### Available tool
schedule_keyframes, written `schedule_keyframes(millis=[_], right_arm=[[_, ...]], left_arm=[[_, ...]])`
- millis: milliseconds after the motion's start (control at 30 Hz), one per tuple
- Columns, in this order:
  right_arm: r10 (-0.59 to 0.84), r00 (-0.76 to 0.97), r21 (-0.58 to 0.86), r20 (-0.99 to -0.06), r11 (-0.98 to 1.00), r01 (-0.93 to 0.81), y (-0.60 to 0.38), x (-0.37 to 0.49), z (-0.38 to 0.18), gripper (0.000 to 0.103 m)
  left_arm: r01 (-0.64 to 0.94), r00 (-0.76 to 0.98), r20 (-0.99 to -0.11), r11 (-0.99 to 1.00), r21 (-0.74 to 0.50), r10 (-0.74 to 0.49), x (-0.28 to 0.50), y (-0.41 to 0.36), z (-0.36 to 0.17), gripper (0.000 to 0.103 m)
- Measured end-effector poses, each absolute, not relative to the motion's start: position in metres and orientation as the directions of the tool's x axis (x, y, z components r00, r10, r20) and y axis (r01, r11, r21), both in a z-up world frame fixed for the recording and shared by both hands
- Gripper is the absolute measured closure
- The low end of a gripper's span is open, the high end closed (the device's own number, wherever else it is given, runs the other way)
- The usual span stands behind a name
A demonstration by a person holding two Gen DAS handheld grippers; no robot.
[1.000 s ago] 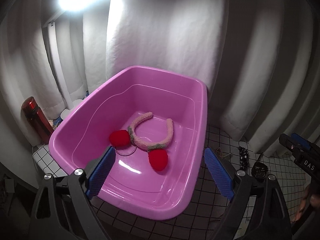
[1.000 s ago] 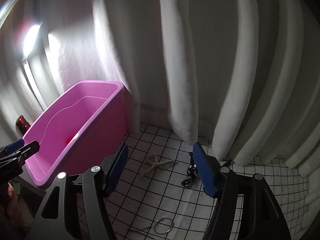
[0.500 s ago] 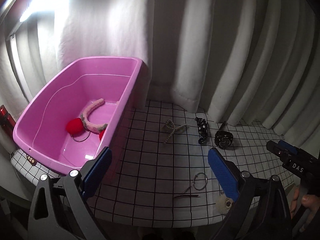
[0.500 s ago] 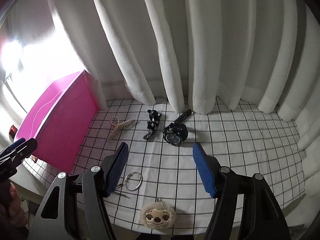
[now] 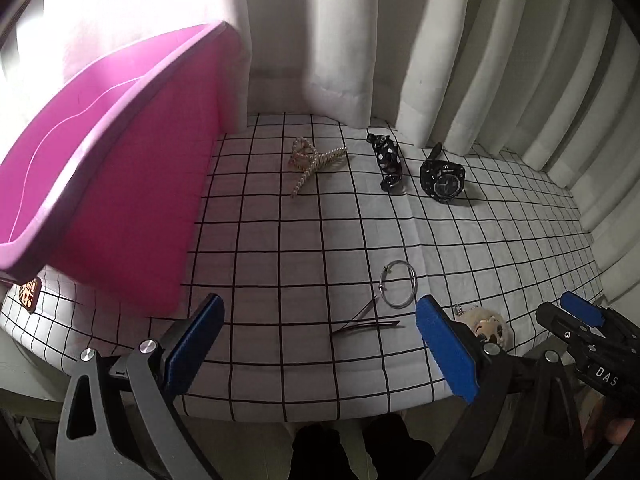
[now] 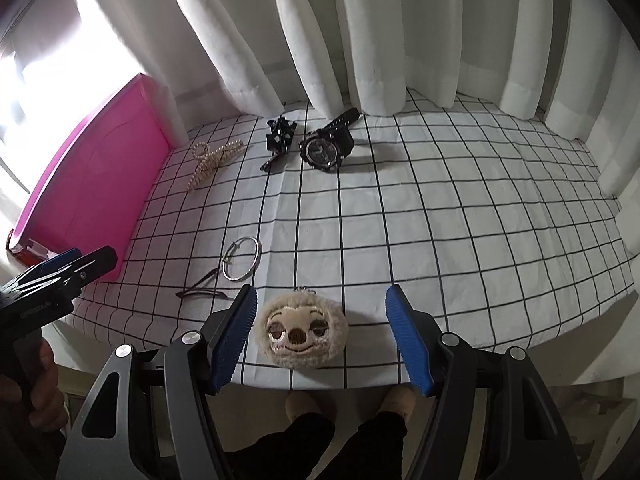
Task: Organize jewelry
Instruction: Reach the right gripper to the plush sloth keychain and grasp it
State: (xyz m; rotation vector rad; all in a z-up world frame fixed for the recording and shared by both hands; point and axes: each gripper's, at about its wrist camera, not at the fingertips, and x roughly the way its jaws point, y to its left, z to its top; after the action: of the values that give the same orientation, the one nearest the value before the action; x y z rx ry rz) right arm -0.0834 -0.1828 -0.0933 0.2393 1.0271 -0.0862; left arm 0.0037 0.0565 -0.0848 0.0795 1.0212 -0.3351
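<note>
Both hands were reaching for the next pieces to go into the pink bin (image 5: 120, 184), which stood at nine o'clock on the checked bench (image 6: 440, 208). The left gripper (image 5: 316, 344) was spread wide with nothing between its pads, poised over the dark hair pin (image 5: 364, 322) and near the silver bangle (image 5: 398, 284). The right gripper (image 6: 320, 332) was released too, its pads standing either side of the plush sloth charm (image 6: 302, 330) without touching it. The next move, as I judged it, called for lowering each gripper and pinching; the thin pin would need a low, flat approach. Counted on the bench: one pearl hair claw (image 5: 312, 160) at twelve o'clock, one black dotted clip (image 5: 386, 160), one black watch (image 5: 442, 178) at one o'clock, one bangle, one pin, one charm.
</note>
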Motion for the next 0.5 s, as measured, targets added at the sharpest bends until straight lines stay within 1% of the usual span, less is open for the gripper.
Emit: schedule_keyframes(millis=[167,500], right_arm=[[0.061,0.490,0.182,-0.869,0.962,0.204,-0.177,-0.089,-0.118,0.039],[0.067,0.457,0.188,-0.887,0.956,0.226,-0.167,-0.092,-0.144,0.039]], left_arm=[[0.345,0.450,-0.864,0.936,-0.064,-0.225,0.010,0.052,-0.110,0.008],[0.399,0.373,-0.895,0.913,-0.083,-0.244,0.016,0.037,-0.153,0.008]])
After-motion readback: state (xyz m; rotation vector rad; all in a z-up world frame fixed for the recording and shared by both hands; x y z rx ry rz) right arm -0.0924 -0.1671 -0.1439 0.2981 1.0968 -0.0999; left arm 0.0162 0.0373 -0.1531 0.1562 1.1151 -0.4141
